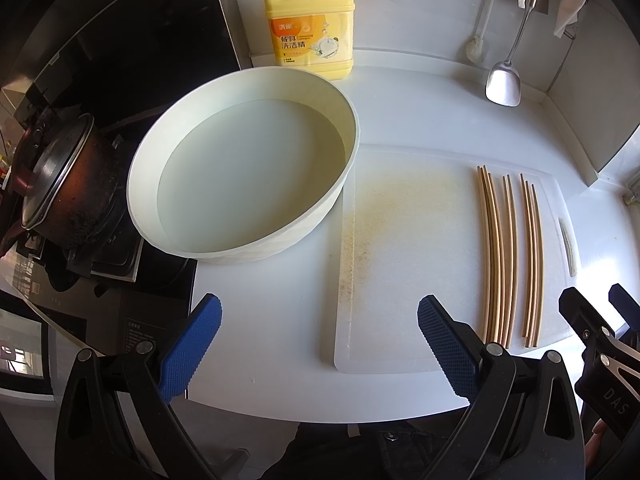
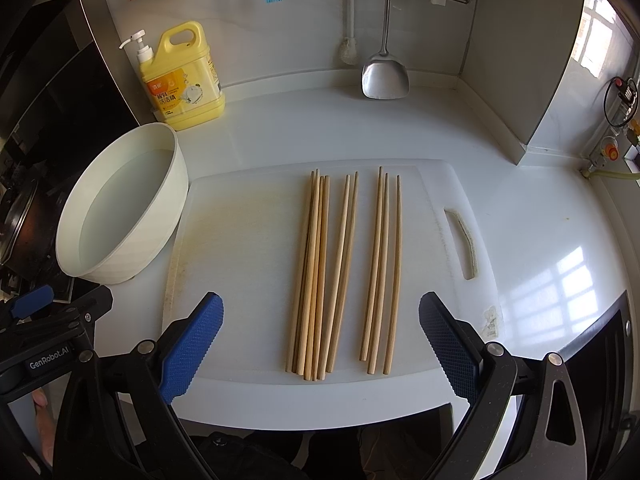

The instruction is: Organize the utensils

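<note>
We find the wooden chopsticks point(image 2: 340, 272) laid lengthwise in three loose groups on the white cutting board point(image 2: 240, 240), right of the water-filled basin point(image 2: 120, 216) (presumably for rinsing). Left gripper point(image 1: 320, 344) and right gripper point(image 2: 320, 344) hover near, jaws spread, empty.

Chopsticks point(image 2: 340, 272) are being borne lengthwise on the cutting board point(image 2: 240, 240); a water-filled basin point(image 2: 120, 216) is lying left of it, a detergent bottle point(image 2: 186, 80) behind the basin.
</note>
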